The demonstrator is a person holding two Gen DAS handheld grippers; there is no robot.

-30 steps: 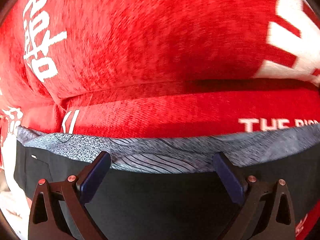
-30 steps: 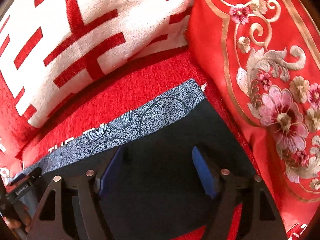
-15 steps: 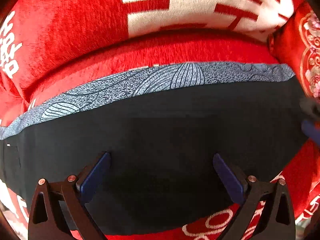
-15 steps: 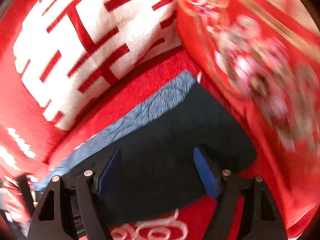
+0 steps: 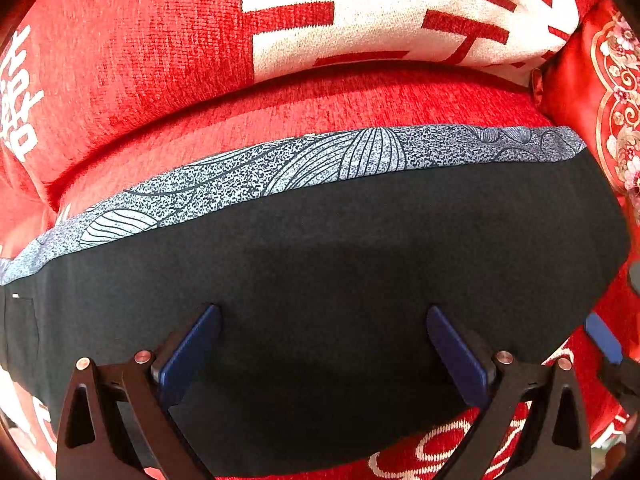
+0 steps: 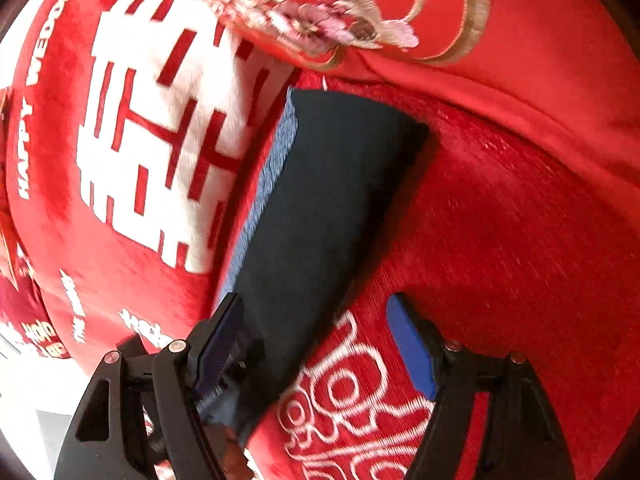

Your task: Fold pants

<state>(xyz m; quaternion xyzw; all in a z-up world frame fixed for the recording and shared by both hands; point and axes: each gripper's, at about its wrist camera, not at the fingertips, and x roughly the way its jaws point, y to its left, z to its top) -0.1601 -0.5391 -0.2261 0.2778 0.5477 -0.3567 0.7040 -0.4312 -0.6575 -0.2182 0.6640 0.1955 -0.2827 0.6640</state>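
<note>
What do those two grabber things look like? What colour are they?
Both are black plastic tongs with two fingers. The left tongs have black frames with triangle-shaped holes, small round silvery and coppery screws, and flat dark blue pads on the inner faces. The right tongs match, with a brighter blue pad. No cables or sleeves show.

Matt, dark cloth: the folded pants lie smooth under my left gripper, with a band of speckled blue-grey printed fabric along their upper edge. Beneath them, the red sofa cover looks coarse and ribbed, like chenille, with white woven lettering. At upper right in my left view, a red cushion shows a satin sheen and raised gold embroidery. My right gripper, like the left, has matt black plastic arms, small shiny metal pins and smooth blue pads.
</note>
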